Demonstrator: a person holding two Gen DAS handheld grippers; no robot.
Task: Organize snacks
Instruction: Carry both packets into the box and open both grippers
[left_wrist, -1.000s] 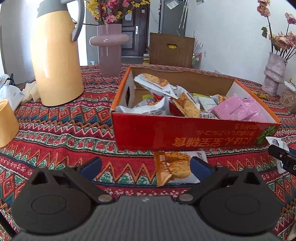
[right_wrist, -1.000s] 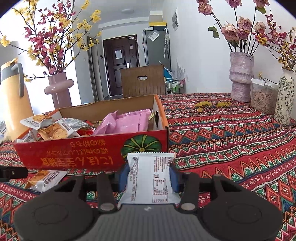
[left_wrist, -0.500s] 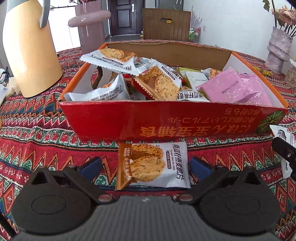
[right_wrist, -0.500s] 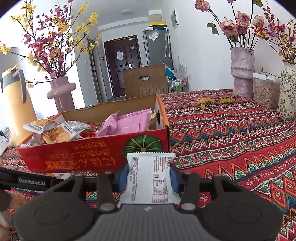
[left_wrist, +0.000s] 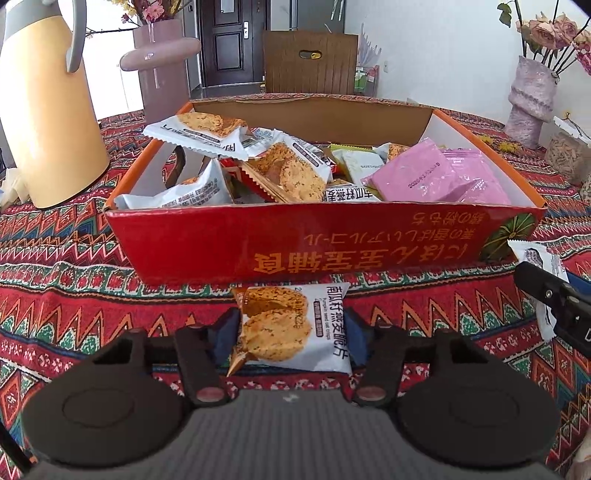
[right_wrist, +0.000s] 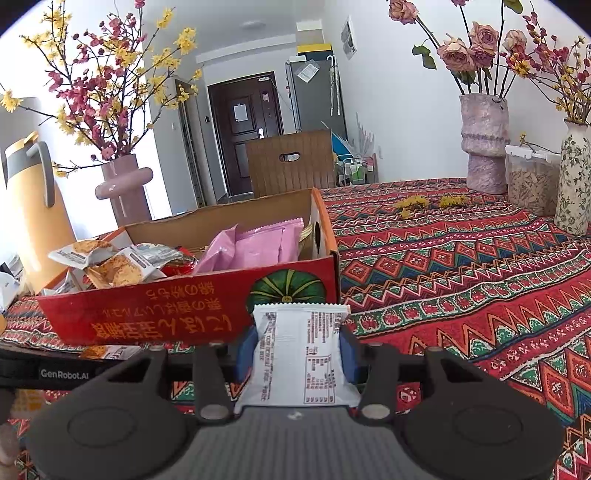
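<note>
The left gripper (left_wrist: 290, 334) pointed down at the desk (left_wrist: 74, 314), which was covered by a patterned red cloth. Its jaws were closing around a cookie packet (left_wrist: 291, 328) that lay flat on the cloth just in front of the red snack box (left_wrist: 314, 243); the blue pads sat right at the packet's two side edges, and whether they already pressed on it could not be told.

The right gripper (right_wrist: 297, 356) was closed on a white packet (right_wrist: 299, 354), printed back side up, gripped by its side edges and held near the box's right front corner.

The box stood open on the desk, holding more cookie packets (left_wrist: 284, 170) towards its left side and pink packets (left_wrist: 432, 177) towards its right. Behind and to the left of the box stood a yellow flask (left_wrist: 51, 110) and a pink vase (left_wrist: 162, 70).
</note>
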